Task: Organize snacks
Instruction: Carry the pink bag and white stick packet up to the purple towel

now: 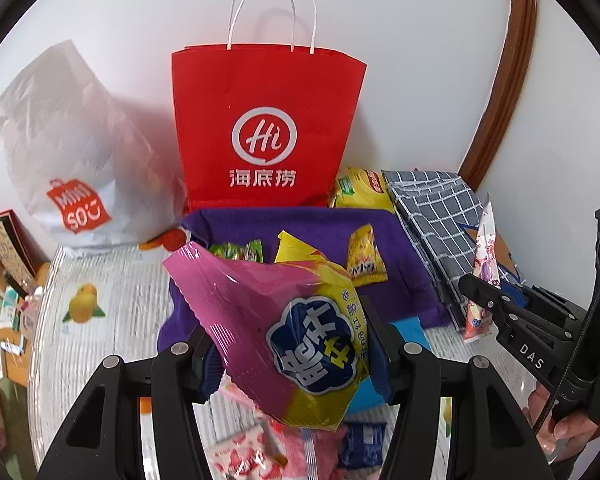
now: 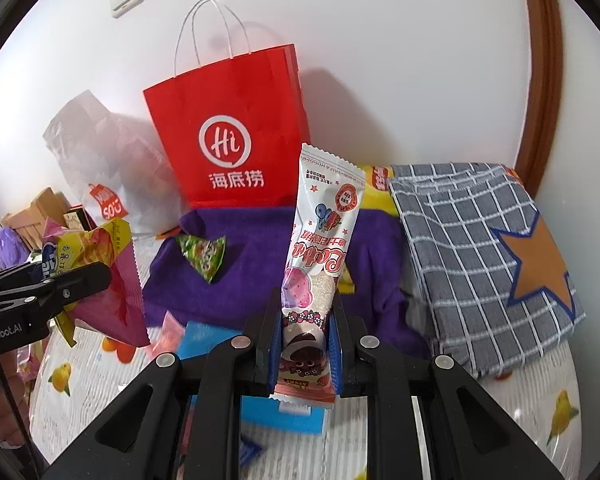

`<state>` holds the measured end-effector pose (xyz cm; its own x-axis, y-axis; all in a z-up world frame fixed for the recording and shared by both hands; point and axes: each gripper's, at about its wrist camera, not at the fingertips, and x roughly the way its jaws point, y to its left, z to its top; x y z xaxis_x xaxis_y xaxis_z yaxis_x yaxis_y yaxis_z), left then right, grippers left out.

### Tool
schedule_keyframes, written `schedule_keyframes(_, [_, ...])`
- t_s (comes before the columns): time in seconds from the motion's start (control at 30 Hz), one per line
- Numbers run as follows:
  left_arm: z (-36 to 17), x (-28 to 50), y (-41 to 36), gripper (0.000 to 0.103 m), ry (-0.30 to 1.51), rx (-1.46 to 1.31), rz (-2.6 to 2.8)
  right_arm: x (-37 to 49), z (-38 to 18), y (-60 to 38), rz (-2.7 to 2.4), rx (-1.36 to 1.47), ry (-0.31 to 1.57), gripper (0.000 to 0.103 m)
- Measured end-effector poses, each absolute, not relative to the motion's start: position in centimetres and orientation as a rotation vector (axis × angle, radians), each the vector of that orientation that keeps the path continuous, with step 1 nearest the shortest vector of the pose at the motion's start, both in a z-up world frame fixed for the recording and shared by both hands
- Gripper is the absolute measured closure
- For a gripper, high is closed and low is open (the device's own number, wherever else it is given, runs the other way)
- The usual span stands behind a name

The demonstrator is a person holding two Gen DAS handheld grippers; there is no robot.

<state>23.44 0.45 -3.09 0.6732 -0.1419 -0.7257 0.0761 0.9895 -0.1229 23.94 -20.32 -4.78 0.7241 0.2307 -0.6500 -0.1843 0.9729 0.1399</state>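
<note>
Left wrist view: left tool (image 1: pixel 296 360) clamped on pink-yellow chip bag (image 1: pixel 284 320), held over purple cloth (image 1: pixel 320 232) on table (image 1: pixel 112 288). Right tool (image 2: pixel 305 354) pinched tight on long white snack stick (image 2: pixel 324 248), upright, also above cloth.

Risks: chip bag gripped low on slick puffy film, could slide out or crush contents. Snack stick held only at bottom end, tall and floppy, may tilt or swing loose. Both tools near each other, possible bump. Small packets on cloth could get knocked.

Readable: red paper bag (image 1: pixel 268 128) with "Hi" logo and 海底捞; white plastic bag (image 1: pixel 80 152) with MINISO tag; "Lotso" on stick; "DAS" and "Robot.AI" on tool bodies.
</note>
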Motion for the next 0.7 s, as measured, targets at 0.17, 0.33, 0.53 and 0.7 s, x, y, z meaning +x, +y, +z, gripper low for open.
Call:
schedule_keyframes(0.17, [-3.0, 26.1, 0.2, 0.048, 0.831, -0.068, -0.123, 27.0, -4.6, -20.3, 0.229, 0.064, 0.732, 0.083])
schedule_keyframes(0.33, [-4.0, 28.8, 0.1, 0.048, 0.853, -0.065, -0.126, 29.8, -4.8, -20.3, 0.224, 0.054, 0.741, 0.083])
schedule_keyframes(0.53, [-6.5, 31.9, 0.2, 0.048, 0.904, -0.07, -0.132, 32.8, -6.5, -20.2, 0.221, 0.052, 0.776, 0.083])
schedule_keyframes(0.7, [-8.8, 34.1, 0.6, 0.048, 0.95, -0.094, -0.146, 35.0, -9.1, -20.3, 0.212, 0.037, 0.847, 0.083])
